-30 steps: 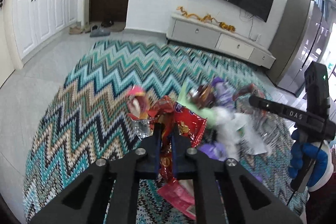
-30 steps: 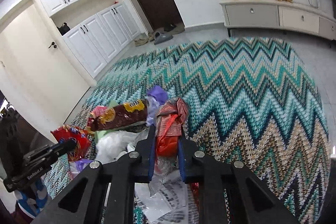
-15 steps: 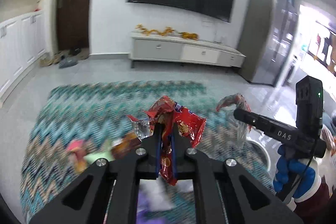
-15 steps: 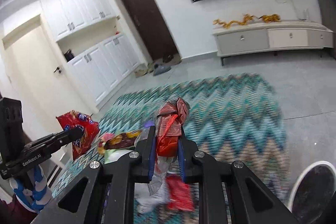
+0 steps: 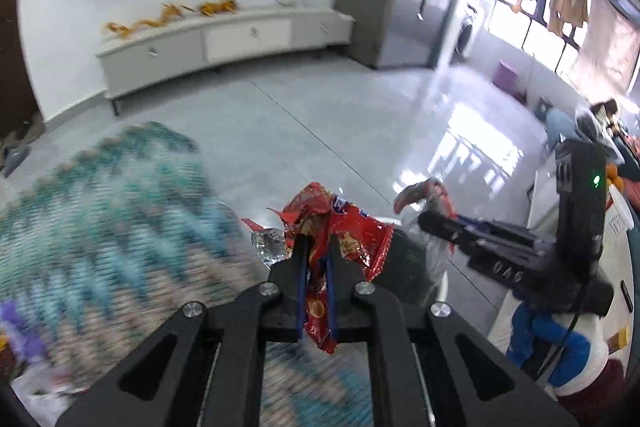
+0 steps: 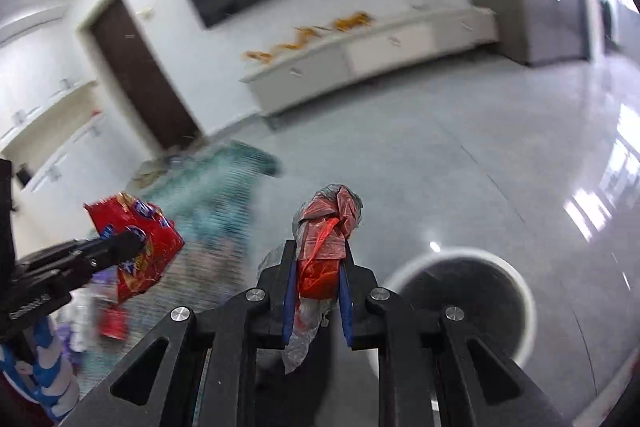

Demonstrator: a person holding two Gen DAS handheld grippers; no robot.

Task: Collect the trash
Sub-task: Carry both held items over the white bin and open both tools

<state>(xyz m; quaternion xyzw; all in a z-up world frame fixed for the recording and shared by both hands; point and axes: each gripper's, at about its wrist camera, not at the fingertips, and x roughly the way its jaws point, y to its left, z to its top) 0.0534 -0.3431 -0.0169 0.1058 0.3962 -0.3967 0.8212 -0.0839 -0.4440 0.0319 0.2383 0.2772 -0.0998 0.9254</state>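
My left gripper (image 5: pixel 316 259) is shut on a red crumpled snack wrapper (image 5: pixel 344 227) and holds it in the air; it also shows in the right wrist view (image 6: pixel 136 247). My right gripper (image 6: pixel 316 267) is shut on a bunched red and clear plastic bag (image 6: pixel 324 231), seen from the left wrist view (image 5: pixel 424 191) to the right of the wrapper. A round bin with a white rim (image 6: pixel 520 279) and dark inside stands on the floor just right of the right gripper; in the left wrist view its dark liner (image 5: pixel 404 267) lies behind the wrapper.
The zigzag rug (image 5: pixel 100 211) lies to the left with leftover trash at its near edge (image 6: pixel 108 323). A long white TV cabinet (image 5: pixel 224 43) stands at the far wall under a dark screen. Glossy grey floor tiles (image 5: pixel 360 119) stretch ahead.
Both grippers have swung right, away from the trash pile on the rug, carrying their loads. The white-rimmed bin now sits much closer, beside the right gripper.
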